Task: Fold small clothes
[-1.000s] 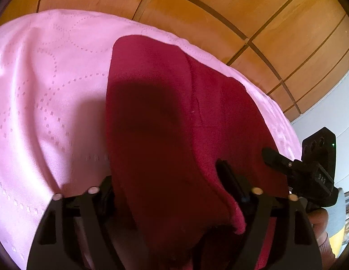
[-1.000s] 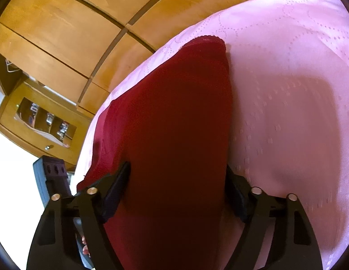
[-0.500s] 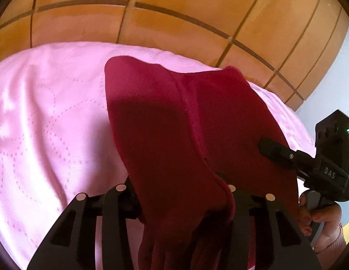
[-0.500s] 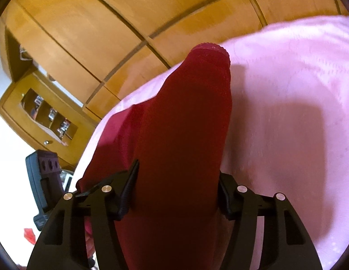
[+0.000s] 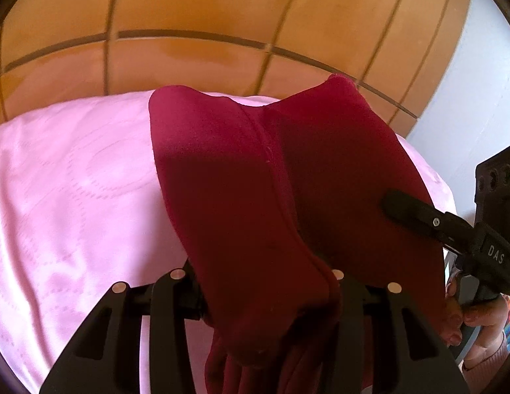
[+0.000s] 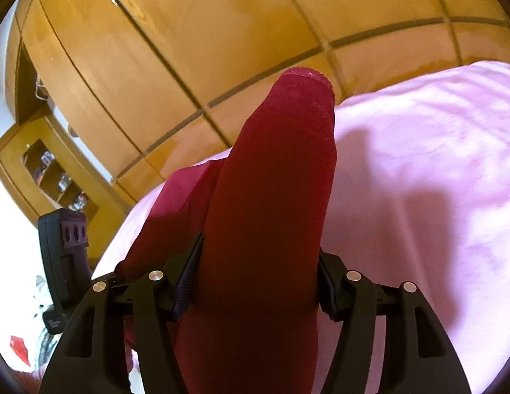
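Note:
A dark red garment (image 5: pixel 242 177) hangs between my two grippers, lifted above the pink bedspread (image 5: pixel 74 197). My left gripper (image 5: pixel 265 282) is shut on one bunched edge of it; the cloth drapes over and hides the fingertips. My right gripper (image 6: pixel 258 275) is shut on the other edge, with the garment (image 6: pixel 281 170) rising up before the lens, its scalloped hem at the top. The right gripper also shows at the right of the left wrist view (image 5: pixel 419 213), pinching the cloth. The left gripper's body (image 6: pixel 64 256) shows at the left of the right wrist view.
The pink bedspread (image 6: pixel 419 180) covers the bed below. A wooden panelled wall (image 5: pixel 222 16) stands behind it. A wooden shelf unit (image 6: pixel 48 170) with small items is at the far left of the right wrist view. A pale wall (image 5: pixel 468 98) is at the right.
Both grippers have risen and tilted upward with the garment. Its far end has come off the bedspread and now stands against the wooden wall.

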A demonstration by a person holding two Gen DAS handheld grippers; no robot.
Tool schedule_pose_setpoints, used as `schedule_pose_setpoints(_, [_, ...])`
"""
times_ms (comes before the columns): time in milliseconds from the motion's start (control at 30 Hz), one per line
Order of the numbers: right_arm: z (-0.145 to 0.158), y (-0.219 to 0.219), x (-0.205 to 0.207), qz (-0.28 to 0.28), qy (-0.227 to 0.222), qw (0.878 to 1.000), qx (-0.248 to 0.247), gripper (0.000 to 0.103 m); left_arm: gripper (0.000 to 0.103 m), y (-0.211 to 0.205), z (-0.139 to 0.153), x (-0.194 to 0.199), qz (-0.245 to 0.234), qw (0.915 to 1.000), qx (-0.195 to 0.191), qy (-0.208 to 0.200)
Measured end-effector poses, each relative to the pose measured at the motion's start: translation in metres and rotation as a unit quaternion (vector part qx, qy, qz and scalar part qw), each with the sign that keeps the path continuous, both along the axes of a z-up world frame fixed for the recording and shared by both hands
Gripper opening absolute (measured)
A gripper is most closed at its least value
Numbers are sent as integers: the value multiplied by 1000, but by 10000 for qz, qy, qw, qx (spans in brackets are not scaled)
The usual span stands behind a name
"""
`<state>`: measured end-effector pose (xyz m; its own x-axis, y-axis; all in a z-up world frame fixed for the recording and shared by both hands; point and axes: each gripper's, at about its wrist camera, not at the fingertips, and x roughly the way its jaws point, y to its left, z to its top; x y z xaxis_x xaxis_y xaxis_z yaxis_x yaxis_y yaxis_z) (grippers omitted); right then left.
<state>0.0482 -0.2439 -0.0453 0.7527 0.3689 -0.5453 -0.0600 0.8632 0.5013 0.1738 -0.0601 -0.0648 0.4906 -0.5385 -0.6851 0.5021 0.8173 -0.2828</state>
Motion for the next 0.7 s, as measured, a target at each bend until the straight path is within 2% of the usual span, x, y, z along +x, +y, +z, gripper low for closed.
schedule_pose_setpoints(367, [-2, -83, -33, -782, -286, 9965, 20, 60, 42, -101, 17, -3, -713, 9968, 280, -216])
schedule_pose_setpoints(700, [-5, -147, -30, -1279, -459, 9903, -289, 60, 42, -178, 15, 12, -1086, 9928, 398, -299])
